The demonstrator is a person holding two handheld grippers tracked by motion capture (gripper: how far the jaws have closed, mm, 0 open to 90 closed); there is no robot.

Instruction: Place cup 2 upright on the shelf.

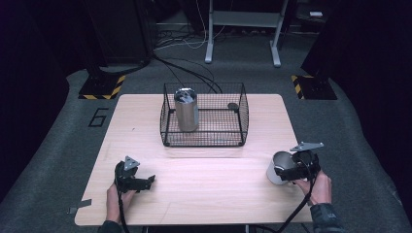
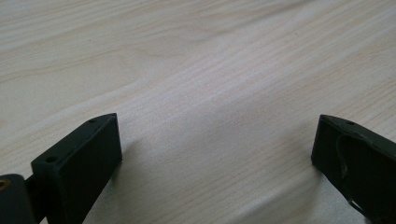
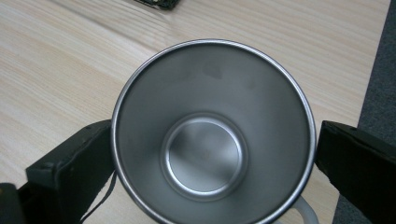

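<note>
A pale wooden table (image 1: pixel 204 184) stands on grey carpet in a dim room, with a black wire basket (image 1: pixel 204 116) at its far middle holding an upright metal canister (image 1: pixel 186 109). At the table's near right edge the right gripper (image 1: pixel 286 170) has its jaws closed against the two sides of a steel cup (image 3: pixel 212 133), whose empty inside faces the gripper's camera. The left gripper (image 1: pixel 141 182) rests near the front left of the table, jaws spread wide over bare wood.

You're working in a lab-style recording room: a lone wooden table (image 1: pixel 204 189) on grey carpet (image 1: pixel 58 160), hazard-striped stand bases (image 1: pixel 102 87), loose floor cables (image 1: pixel 189 68), dark surroundings.
</note>
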